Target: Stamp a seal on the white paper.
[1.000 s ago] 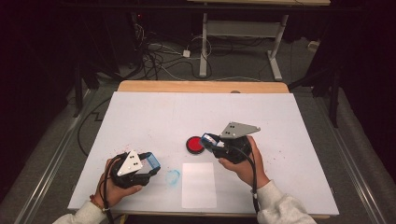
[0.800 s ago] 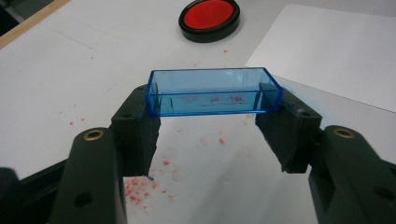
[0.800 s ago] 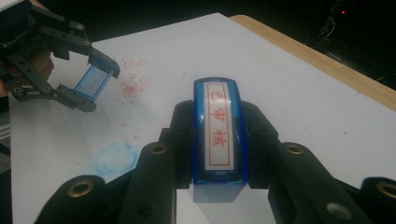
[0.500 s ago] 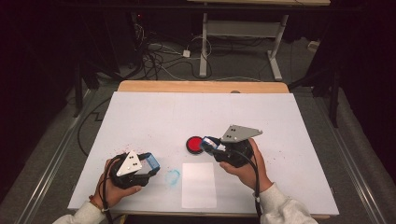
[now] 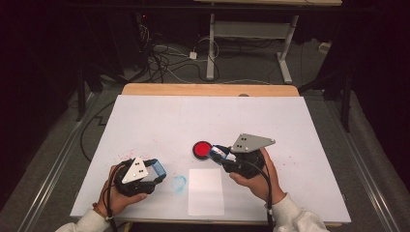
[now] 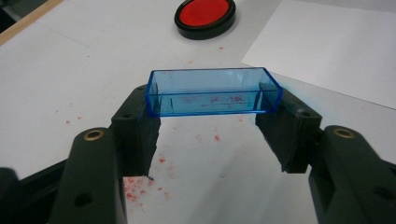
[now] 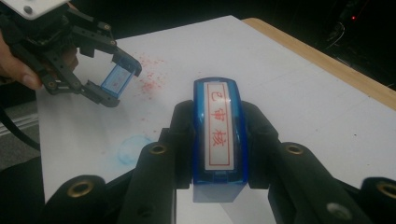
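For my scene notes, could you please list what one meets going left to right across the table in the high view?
left gripper holding the blue cap → blue smudge → red ink pad → right gripper holding the stamp

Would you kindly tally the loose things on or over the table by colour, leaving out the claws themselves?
Blue: 2, the stamp in the right claw and its cap in the left claw.
Red: 1, the ink pad.
White: 1, the paper sheet.
Total: 4
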{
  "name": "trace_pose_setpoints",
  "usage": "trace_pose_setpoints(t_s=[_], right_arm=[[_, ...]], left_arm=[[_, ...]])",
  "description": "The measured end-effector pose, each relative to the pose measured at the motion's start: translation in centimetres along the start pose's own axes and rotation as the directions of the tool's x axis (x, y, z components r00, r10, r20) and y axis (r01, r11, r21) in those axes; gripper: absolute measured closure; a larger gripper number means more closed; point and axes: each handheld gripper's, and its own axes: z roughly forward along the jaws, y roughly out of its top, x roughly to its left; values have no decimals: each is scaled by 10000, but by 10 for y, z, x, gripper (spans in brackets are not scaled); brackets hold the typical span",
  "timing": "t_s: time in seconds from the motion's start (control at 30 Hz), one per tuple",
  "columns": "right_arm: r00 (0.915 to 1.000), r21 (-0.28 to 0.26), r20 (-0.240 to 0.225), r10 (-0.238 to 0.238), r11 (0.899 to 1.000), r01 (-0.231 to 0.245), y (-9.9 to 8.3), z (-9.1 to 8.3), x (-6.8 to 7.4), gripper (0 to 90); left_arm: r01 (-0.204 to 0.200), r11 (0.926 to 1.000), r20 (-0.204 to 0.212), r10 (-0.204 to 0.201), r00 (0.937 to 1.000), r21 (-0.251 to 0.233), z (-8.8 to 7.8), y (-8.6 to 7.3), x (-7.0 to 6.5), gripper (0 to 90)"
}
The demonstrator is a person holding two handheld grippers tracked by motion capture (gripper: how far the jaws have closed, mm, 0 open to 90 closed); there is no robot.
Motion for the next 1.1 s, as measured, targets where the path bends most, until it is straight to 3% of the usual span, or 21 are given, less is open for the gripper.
trace_pose_setpoints(t_s=[0.53,1.1], right_arm=[[9997,248,-224,-86,9997,92,-17,1,15,701],[9978,996,-616,-234,9946,295,-37,17,27,701]], left_arm=[[-75,10000,-4,75,10000,15,-1,1,-2,396],[-115,9999,23,115,9999,37,-1,1,-3,396]])
